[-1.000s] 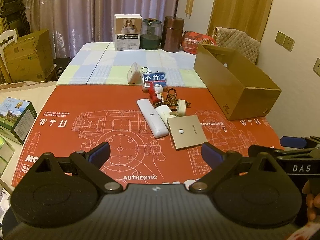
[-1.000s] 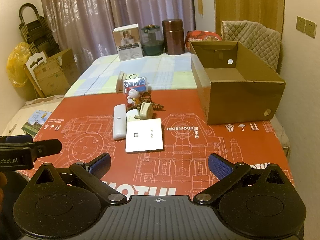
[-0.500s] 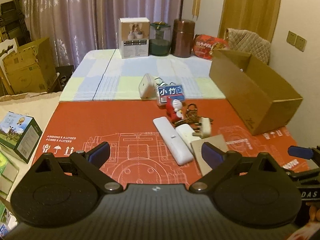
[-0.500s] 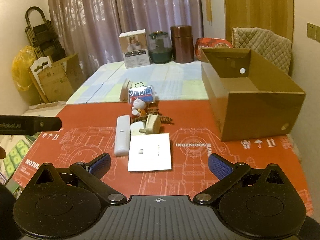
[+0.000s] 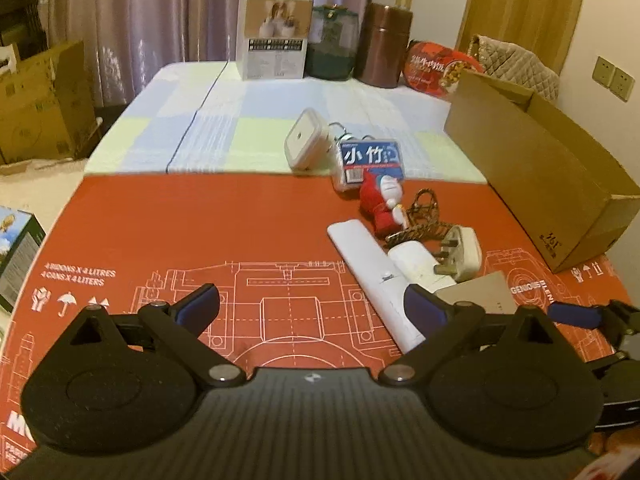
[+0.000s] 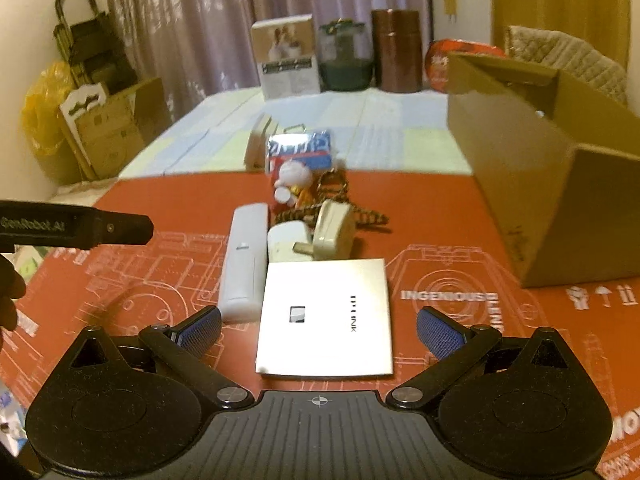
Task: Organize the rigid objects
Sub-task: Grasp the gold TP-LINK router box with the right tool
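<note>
A cluster of small things lies on the red mat: a flat square TP-Link plate [image 6: 325, 317], a long white remote [image 6: 245, 257], a white block [image 6: 289, 241], a cream plug [image 6: 333, 229], a brown braided keyring [image 6: 333, 205], a red-and-white doll [image 6: 293, 185], a blue-labelled packet [image 6: 301, 149] and a square cream adapter [image 5: 305, 145]. An open cardboard box [image 6: 541, 181] stands to the right. My right gripper [image 6: 319, 326] is open, its fingers either side of the plate's near half. My left gripper [image 5: 312, 305] is open and empty, just left of the remote [image 5: 373, 277].
At the table's far end stand a white product box [image 5: 275, 35], a green-lidded jar [image 5: 333, 45], a brown canister [image 5: 385, 45] and a red snack bag [image 5: 439, 67]. Cardboard boxes [image 5: 37, 101] stand on the floor to the left. A colourful box [image 5: 17, 253] sits at the left edge.
Both grippers have moved forward toward the cluster. The right gripper now straddles the square plate; the left has come up beside the remote. Both stay open.
</note>
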The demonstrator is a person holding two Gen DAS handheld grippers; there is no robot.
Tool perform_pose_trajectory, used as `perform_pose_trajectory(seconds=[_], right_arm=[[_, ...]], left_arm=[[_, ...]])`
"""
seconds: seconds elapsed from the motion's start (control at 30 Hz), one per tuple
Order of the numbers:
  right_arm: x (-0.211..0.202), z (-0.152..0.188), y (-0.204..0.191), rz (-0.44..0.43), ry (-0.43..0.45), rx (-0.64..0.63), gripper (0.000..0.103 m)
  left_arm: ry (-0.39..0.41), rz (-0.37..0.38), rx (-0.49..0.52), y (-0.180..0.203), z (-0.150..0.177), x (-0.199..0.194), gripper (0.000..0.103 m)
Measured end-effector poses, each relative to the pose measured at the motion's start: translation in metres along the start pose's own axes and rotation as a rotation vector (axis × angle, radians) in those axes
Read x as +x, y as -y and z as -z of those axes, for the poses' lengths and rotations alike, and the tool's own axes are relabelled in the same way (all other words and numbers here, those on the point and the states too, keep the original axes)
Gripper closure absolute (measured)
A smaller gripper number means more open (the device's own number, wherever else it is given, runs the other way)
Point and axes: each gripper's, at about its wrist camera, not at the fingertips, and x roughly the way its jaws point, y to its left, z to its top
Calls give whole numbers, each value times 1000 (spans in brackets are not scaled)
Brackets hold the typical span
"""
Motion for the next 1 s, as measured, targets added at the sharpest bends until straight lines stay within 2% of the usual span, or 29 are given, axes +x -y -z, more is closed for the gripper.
perform_pose_trajectory(seconds=[0.27,0.47,0.57,0.6,0.63,0.8,1.0], right_arm=[[25,5,1,31,-50,2,2],[32,5,5,41,-66,14,3],[31,5,5,37,-59,10,5],[32,4,4,37,-57,3,13],[32,3,2,38,-55,-9,17],[30,3,0,34,-57,-11,18],[11,0,4,62,8,-26,18]], left_arm=[[-29,62,-41,-5,1,11,6],[-31,53,-11,-2,2,11,6],[-26,42,-9,-3,2,10,6],[-25,43,-13,-3,2,10,6],[-25,45,-15,-3,2,10,6],[-34,46,-9,-1,2,13,6],[-37,39,-9,1,3,15,6]])
